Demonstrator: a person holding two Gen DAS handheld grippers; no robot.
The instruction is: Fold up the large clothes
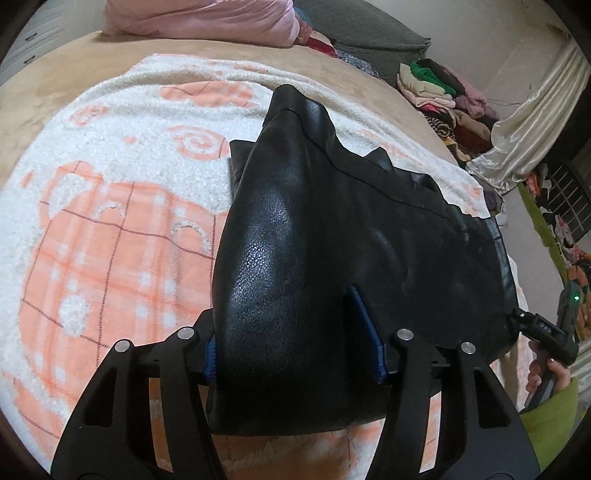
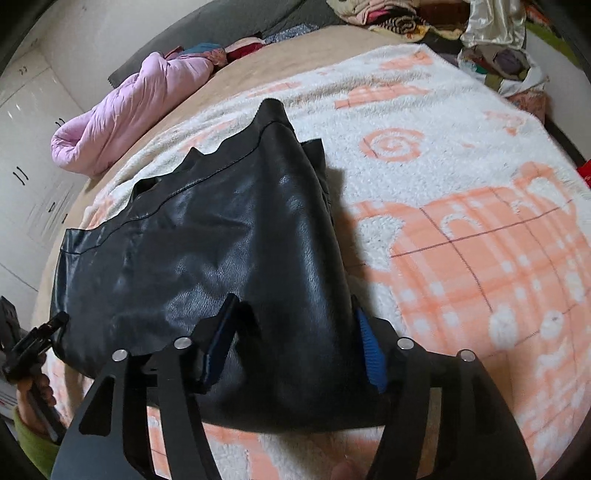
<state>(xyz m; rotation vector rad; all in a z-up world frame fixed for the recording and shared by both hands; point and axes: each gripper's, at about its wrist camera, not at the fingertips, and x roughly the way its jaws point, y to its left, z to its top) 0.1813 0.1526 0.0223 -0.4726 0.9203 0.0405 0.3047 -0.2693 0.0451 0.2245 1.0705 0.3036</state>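
A black leather garment (image 1: 332, 221) lies partly raised on a white and orange fleece blanket (image 1: 110, 240). Its far corner rests on the blanket while the near part humps up. In the left wrist view my left gripper (image 1: 284, 317) is shut on a thick fold at the garment's near left end, blue pads pressing both sides. In the right wrist view my right gripper (image 2: 295, 306) is shut on the near right end of the garment (image 2: 207, 240), leather bulging between its fingers. Each view shows the other gripper at the garment's opposite corner, held by a hand in a green sleeve (image 1: 550, 417).
The blanket (image 2: 461, 258) covers a beige bed. A rolled pink quilt (image 2: 122, 114) lies at the far side beside a grey headboard cushion (image 1: 369, 33). Piled clothes (image 1: 443, 96) and a cream curtain (image 1: 524, 122) stand past the bed's far corner. White cupboards (image 2: 26, 147) line one wall.
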